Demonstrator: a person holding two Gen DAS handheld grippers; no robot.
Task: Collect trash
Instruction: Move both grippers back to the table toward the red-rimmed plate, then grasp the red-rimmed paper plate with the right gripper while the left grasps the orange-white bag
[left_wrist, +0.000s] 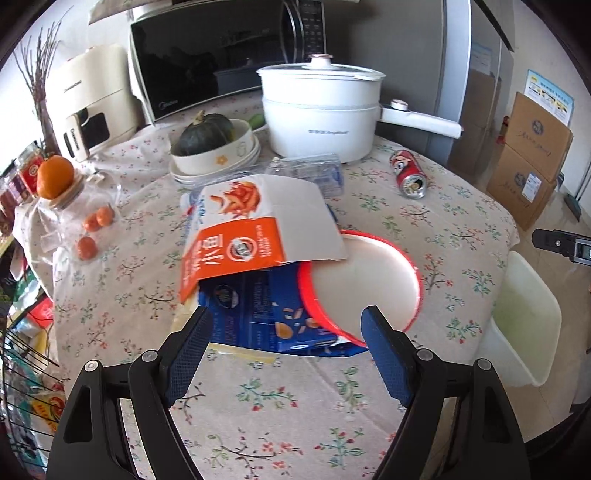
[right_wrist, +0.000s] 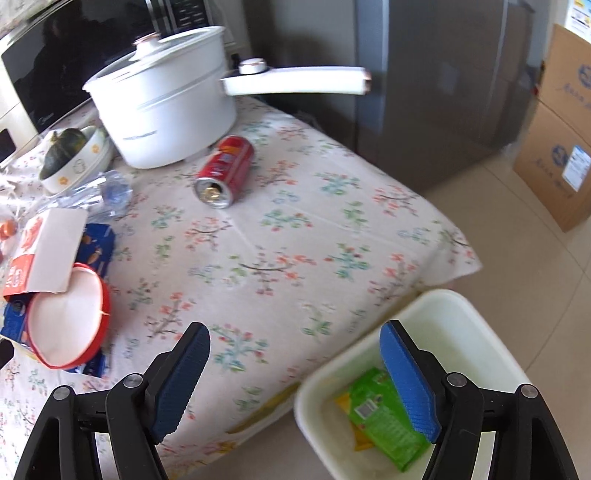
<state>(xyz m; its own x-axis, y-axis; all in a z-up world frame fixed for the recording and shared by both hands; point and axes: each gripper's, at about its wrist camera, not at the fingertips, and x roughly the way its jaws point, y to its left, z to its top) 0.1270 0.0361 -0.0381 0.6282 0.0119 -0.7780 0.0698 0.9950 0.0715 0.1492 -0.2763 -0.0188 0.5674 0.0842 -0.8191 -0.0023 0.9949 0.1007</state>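
A trash pile lies on the flowered tablecloth: an orange-and-white carton (left_wrist: 255, 236) over a blue carton (left_wrist: 251, 317), with a red-rimmed paper bowl (left_wrist: 369, 280) tipped on its side. My left gripper (left_wrist: 286, 310) hovers open just in front of the blue carton and bowl, holding nothing. A red can (right_wrist: 225, 170) lies on its side near the pot, and a crushed clear plastic container (left_wrist: 310, 170) lies behind the pile. My right gripper (right_wrist: 295, 328) is open and empty over the table edge, its right finger above the white bin (right_wrist: 443, 306). A green packet (right_wrist: 384, 417) lies in the bin.
A white electric pot (left_wrist: 321, 114) with a long handle, a microwave (left_wrist: 207, 55), a bowl with a dark squash (left_wrist: 214, 147) and a jar topped with an orange (left_wrist: 55, 177) stand at the back. Cardboard boxes (right_wrist: 554, 155) and a grey fridge (right_wrist: 436, 85) are off the table's right.
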